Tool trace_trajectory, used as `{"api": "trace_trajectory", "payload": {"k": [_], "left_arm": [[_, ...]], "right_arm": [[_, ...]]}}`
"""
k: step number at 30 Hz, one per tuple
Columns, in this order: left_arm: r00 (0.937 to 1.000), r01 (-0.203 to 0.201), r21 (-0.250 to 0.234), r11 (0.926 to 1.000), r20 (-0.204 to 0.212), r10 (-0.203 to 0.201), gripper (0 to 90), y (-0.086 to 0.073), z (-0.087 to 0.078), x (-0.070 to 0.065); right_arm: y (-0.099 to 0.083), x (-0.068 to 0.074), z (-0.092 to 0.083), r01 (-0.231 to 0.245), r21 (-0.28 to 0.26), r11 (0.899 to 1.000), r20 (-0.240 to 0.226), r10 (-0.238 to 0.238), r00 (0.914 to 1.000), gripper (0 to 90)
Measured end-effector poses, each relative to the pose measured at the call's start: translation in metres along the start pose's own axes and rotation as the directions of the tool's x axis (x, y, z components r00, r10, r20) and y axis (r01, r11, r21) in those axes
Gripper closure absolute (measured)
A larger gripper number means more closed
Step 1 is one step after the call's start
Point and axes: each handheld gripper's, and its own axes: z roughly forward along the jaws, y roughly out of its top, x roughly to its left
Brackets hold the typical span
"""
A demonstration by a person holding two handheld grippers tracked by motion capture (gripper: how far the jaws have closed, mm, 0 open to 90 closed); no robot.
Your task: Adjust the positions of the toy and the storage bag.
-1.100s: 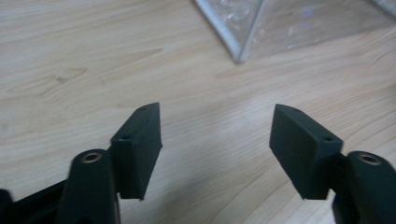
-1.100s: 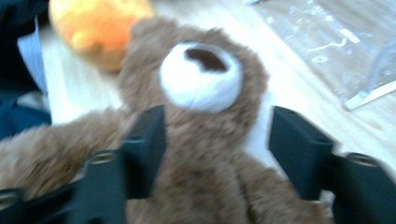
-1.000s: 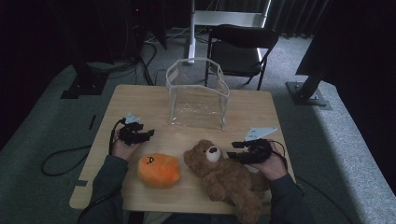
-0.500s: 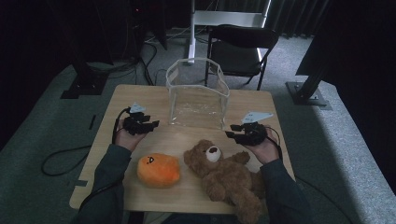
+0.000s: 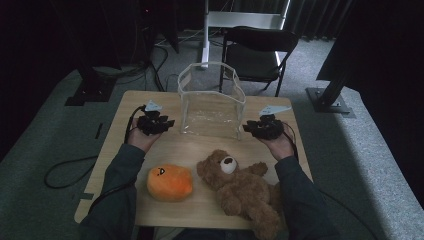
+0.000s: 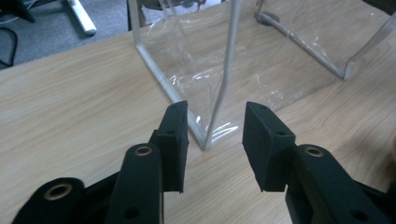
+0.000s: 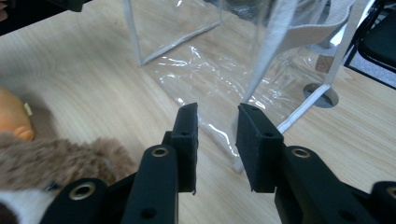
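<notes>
Clear bag (image 5: pixel 212 107) upright mid-tabletop (image 5: pixel 120 165), one hand-held gripper at each near bottom corner. Left hand-held gripper (image 6: pixel 215 135): jaws narrowing just now, still apart, bag's corner seam between them, pads not touching. Right hand-held gripper (image 7: pixel 217 140): same, closing, narrow gap around the other corner edge, no contact; teddy bear (image 5: pixel 245 187) and orange plush (image 5: pixel 170 182) lie nearer the person.

Both moved away from the plush toys, up the tabletop (image 5: pixel 120 165): left hand-held gripper (image 5: pixel 170 123) now at the clear bag's (image 5: pixel 210 107) near left corner, right hand-held gripper (image 5: pixel 246 128) at its near right corner. Jaws closing on both, corner seams between them, not yet pinched.
</notes>
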Motion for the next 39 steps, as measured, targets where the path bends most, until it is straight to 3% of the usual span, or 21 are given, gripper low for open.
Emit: {"api": "trace_trajectory", "payload": {"k": [10,14,29,32,39], "left_arm": [[0.9998,-0.012,-0.018,0.9998,-0.018,0.011,61.3,0.014,0.009,0.000],[0.9996,-0.009,-0.009,0.9999,-0.027,0.009,61.2,0.019,0.015,0.000],[0.9997,-0.024,-0.009,0.9997,0.004,0.024,66.1,0.041,0.030,-0.012],[0.9996,-0.028,-0.010,0.9996,0.010,0.028,70.4,0.043,0.032,-0.014],[0.9988,-0.041,-0.004,0.9992,-0.029,0.041,85.9,0.044,0.033,-0.016]], "right_arm": [[0.009,-0.020,0.015,-0.094,-0.021,0.995,-0.014,0.094,0.9955,71.3],[0.011,-0.024,0.022,-0.108,-0.007,0.994,-0.008,0.108,0.9941,71.5],[0.018,-0.027,0.035,-0.116,-0.005,0.993,-0.010,0.116,0.9932,78.8],[0.019,-0.026,0.035,-0.110,-0.007,0.994,-0.006,0.110,0.9939,82.5],[0.020,-0.023,0.037,-0.090,-0.005,0.996,-0.001,0.090,0.9959,84.4]]}}
